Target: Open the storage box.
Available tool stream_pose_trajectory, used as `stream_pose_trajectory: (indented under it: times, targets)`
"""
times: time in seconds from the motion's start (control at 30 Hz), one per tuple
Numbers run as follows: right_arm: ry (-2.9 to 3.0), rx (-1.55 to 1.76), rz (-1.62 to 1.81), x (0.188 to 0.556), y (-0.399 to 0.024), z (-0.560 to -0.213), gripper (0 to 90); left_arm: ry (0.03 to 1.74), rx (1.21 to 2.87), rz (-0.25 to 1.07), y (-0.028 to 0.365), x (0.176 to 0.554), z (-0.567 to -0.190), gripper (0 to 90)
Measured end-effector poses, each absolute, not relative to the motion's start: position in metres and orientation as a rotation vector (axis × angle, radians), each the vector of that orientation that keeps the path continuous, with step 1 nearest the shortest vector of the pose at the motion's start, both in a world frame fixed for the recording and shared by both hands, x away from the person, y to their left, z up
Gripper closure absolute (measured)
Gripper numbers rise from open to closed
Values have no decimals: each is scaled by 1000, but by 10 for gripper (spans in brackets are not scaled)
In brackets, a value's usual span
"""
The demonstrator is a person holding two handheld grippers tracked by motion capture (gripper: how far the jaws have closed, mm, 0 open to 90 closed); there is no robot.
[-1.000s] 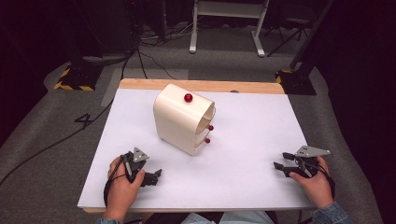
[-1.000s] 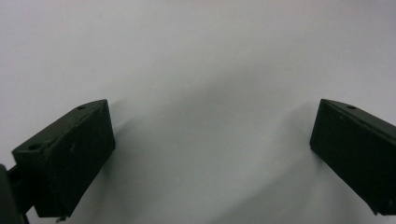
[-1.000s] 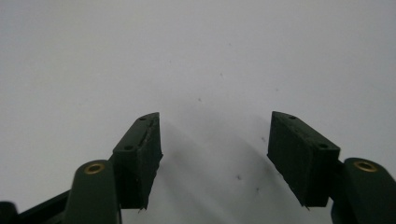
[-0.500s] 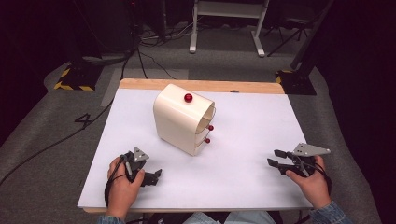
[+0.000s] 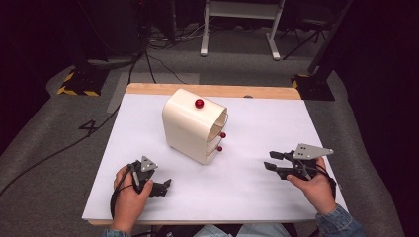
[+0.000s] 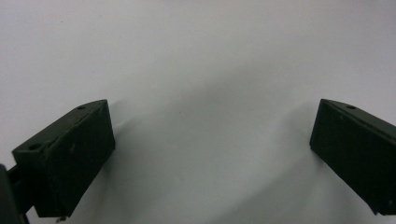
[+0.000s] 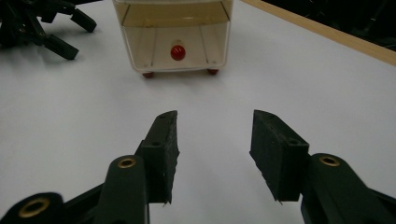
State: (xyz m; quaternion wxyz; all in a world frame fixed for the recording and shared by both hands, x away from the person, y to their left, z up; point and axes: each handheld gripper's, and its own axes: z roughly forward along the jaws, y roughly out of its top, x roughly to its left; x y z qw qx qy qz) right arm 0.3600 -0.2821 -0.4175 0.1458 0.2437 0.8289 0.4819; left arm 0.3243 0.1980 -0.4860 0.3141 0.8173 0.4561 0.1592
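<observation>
Both tongs gape empty: left gripper [image 5: 165, 186], right gripper [image 5: 269, 161]. The little drawer chest [image 5: 193, 126] looks light, hard plastic; pinch a red knob [image 7: 177, 52].

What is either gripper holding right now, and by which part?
Nothing is held: the left gripper and right gripper are both open over the white table.

A studio-like lab: dark surroundings, floor cables [image 5: 148, 54], hazard-striped stand base [image 5: 79, 85], grey carpet [image 5: 44, 148].
</observation>
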Motion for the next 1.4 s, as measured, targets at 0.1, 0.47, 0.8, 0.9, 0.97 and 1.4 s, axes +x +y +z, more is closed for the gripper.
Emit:
stream_pose_trajectory:
  times: [0.1,0.47,0.8,0.9,0.97,1.4]
  targets:
    - [2394,677,1416,364,-268,-414,508,1203,2152,421,198,324,-486,0]
    - [2423,633,1548,383,-227,-413,519,1202,2156,416,198,324,-486,0]
    - [2419,635,1595,403,-198,-427,536,1209,2160,407,198,325,-485,0]
    - [2426,616,1600,406,-188,-432,540,1208,2160,409,198,325,-485,0]
    - [2434,604,1598,408,-181,-435,540,1207,2160,409,198,325,-485,0]
    - [2444,628,1590,419,-164,-458,616,1207,2161,408,198,325,-485,0]
